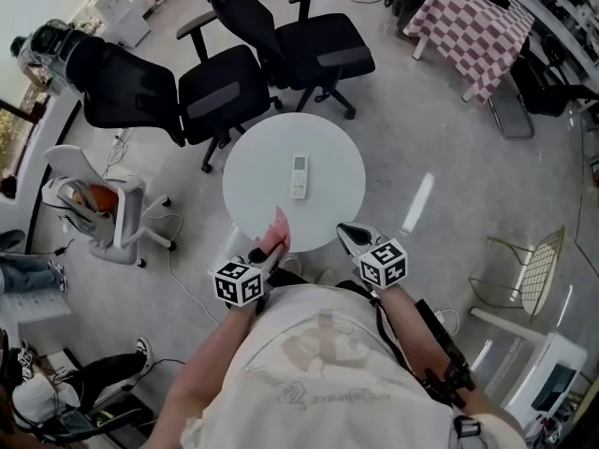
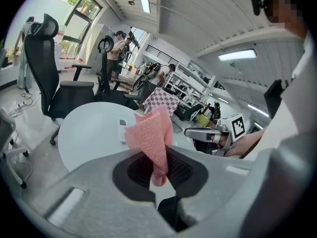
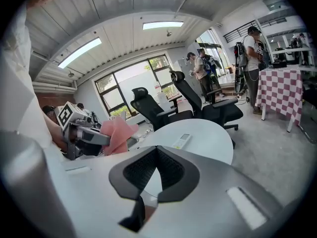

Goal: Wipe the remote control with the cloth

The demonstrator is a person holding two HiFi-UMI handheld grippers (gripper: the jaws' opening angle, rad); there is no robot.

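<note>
A white remote control (image 1: 299, 176) lies near the middle of the round white table (image 1: 257, 190); it also shows small in the left gripper view (image 2: 122, 130) and the right gripper view (image 3: 181, 141). My left gripper (image 1: 270, 248) hovers at the table's near edge, shut on a pink cloth (image 1: 279, 229) that stands up from its jaws (image 2: 152, 143). My right gripper (image 1: 353, 238) is beside it at the near right edge, shut with nothing between its jaws (image 3: 157, 170). Both grippers are well short of the remote.
Two black office chairs (image 1: 220, 87) (image 1: 314, 50) stand just beyond the table. A white chair (image 1: 98, 204) is at the left and a wire chair (image 1: 529, 269) at the right. A checkered-cloth table (image 1: 473, 26) sits far back right. People stand in the background.
</note>
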